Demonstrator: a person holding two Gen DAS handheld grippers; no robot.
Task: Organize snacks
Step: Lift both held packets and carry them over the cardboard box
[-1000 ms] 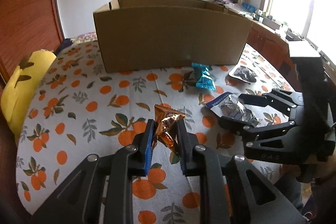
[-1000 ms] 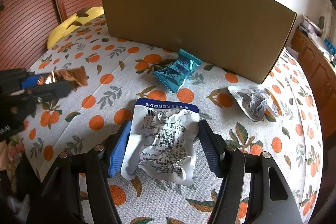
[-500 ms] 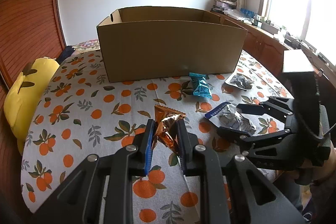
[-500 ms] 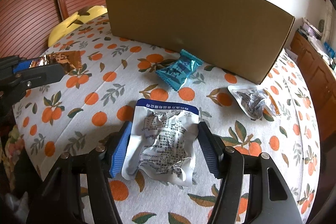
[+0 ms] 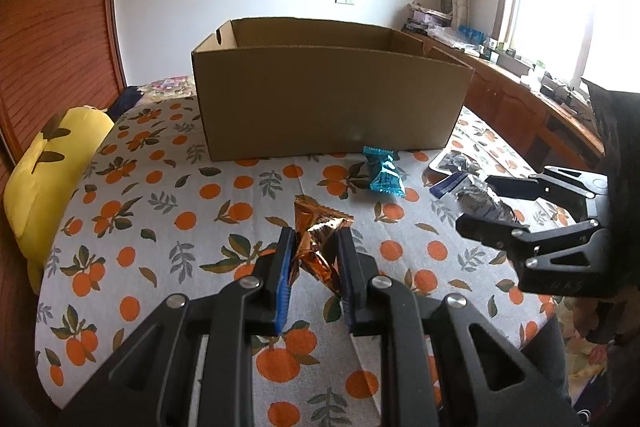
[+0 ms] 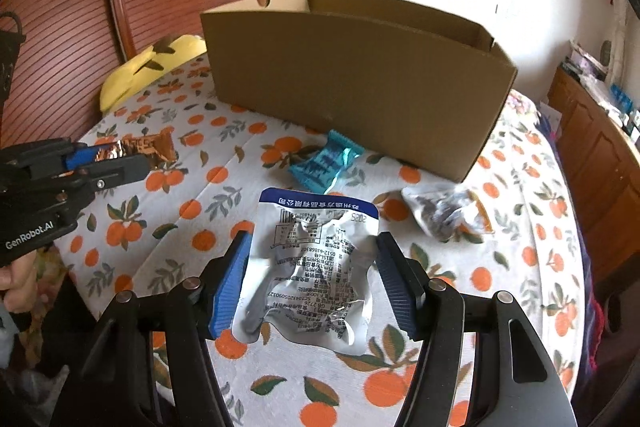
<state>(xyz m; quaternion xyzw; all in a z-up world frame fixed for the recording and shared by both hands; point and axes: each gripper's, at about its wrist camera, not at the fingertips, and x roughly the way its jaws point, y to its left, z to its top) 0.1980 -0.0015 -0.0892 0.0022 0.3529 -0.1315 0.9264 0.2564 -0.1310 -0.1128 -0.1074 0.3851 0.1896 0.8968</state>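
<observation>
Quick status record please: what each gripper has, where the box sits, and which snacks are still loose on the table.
left gripper: shut on copper foil snack, held above the cloth
right gripper: shut on white and blue pouch
cardboard box: open top, at the far side of the table
loose snacks: teal packet by the box front; silver packet to its right

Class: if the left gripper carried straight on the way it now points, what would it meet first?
Probably the orange-patterned tablecloth short of the brown cardboard box, since the left gripper points downward; depth is unclear.
</observation>
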